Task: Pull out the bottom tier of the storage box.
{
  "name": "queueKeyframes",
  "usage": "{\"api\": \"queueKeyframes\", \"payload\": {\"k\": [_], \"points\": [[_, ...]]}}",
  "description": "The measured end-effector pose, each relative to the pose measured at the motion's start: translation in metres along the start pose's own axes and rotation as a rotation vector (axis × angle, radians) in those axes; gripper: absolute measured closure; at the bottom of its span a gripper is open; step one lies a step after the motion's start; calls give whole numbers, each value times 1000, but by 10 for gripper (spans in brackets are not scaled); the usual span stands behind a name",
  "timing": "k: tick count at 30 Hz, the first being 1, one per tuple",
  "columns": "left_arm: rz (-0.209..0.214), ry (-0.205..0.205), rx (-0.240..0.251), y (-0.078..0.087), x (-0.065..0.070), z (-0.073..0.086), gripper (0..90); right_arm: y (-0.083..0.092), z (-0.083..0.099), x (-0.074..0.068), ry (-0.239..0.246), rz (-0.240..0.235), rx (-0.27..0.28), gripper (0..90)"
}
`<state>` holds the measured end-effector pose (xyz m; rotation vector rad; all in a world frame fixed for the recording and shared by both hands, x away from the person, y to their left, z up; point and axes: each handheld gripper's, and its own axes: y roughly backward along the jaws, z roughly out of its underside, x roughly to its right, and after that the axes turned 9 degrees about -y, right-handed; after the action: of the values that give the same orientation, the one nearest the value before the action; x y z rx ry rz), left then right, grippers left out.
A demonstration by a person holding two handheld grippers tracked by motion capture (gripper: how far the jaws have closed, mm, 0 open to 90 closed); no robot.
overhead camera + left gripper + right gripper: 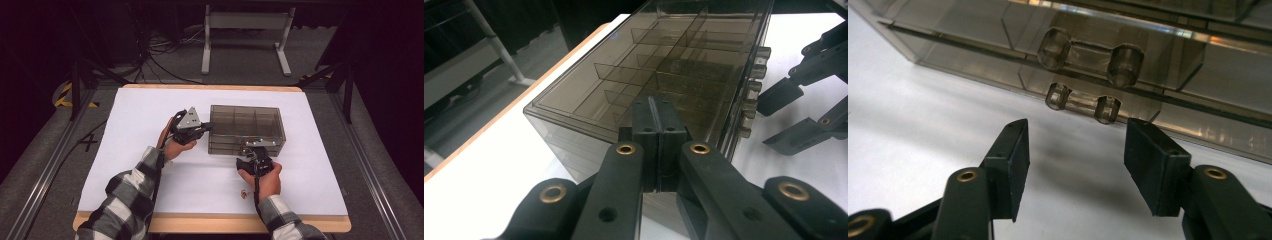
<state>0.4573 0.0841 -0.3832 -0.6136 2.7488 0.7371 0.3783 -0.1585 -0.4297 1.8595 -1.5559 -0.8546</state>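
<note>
Your left gripper [658,131]: jaws pressed together, empty, resting against left end of smoky plastic drawer box [247,129] at mid-table. Your right gripper [1075,162]: jaws apart, empty, just short of lower of 2 drawer handles [1083,102].

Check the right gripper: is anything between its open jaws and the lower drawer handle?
Nothing visible. The right gripper faces the lower drawer handle of the smoked plastic drawer box across bare white table cover.
</note>
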Motion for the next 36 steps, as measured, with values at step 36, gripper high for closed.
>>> {"api": "queueKeyframes", "payload": {"k": [36], "points": [[2,11,18,1,0,3,898,-11,4,-25,-104,179,95,554]]}}
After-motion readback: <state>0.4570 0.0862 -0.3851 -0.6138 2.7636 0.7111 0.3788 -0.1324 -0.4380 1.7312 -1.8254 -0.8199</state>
